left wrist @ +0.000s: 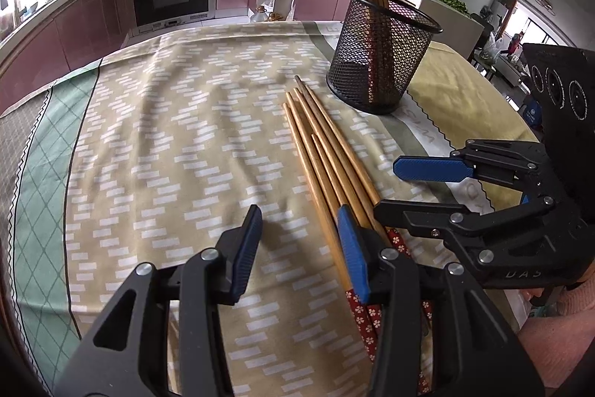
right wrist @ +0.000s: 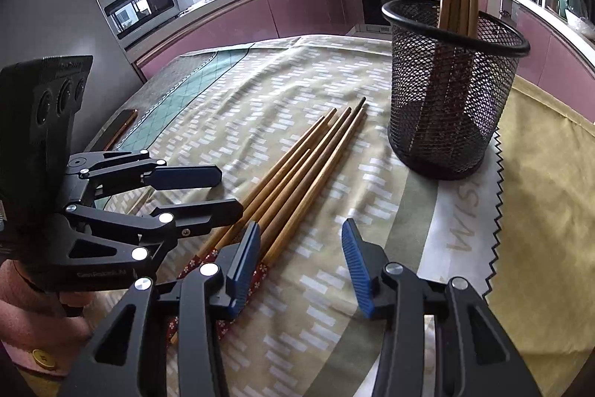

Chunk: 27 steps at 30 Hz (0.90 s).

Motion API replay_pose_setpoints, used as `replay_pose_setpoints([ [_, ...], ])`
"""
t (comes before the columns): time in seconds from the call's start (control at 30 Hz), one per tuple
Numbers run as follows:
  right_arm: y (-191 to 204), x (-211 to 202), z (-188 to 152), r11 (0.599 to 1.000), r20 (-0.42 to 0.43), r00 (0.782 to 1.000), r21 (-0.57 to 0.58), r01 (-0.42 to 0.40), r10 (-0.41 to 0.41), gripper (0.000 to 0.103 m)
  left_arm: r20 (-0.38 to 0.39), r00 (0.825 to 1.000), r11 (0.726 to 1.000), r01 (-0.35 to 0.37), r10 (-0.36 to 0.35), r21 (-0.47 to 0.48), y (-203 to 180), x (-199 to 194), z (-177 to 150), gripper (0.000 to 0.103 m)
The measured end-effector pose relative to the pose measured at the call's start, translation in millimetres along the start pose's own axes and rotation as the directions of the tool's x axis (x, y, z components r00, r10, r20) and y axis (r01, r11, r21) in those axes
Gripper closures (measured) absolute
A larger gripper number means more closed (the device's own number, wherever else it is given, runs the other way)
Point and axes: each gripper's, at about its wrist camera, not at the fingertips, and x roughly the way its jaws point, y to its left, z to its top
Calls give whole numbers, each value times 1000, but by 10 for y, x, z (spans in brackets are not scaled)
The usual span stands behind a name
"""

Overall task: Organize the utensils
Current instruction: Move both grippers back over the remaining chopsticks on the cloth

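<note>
Both the left gripper (left wrist: pixel 301 240) and right gripper (right wrist: pixel 301 259) are half open, empty, over brown wooden chopsticks (left wrist: pixel 319 144) beside the black mesh cup (left wrist: pixel 379 54)

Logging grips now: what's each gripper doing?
Left gripper: open, empty, over the chopsticks.
Right gripper: open, empty, beside them.

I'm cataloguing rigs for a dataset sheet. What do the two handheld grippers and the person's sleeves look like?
Both are matte black linkage frames with silver rivets and ribbed blue pads on the fingers. The left gripper carries a black block with three round ports and faint lettering on its body; the right gripper looks the same. A pink knit sleeve with a gold button shows.
</note>
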Motion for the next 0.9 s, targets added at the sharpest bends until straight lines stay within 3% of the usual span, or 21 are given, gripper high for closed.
replay_pose_setpoints([
  [0.9, -3, 26, 12, 997, -36, 997, -24, 70, -70, 62, -22, 999, 998, -42, 43, 52, -41, 69, 65, 63],
])
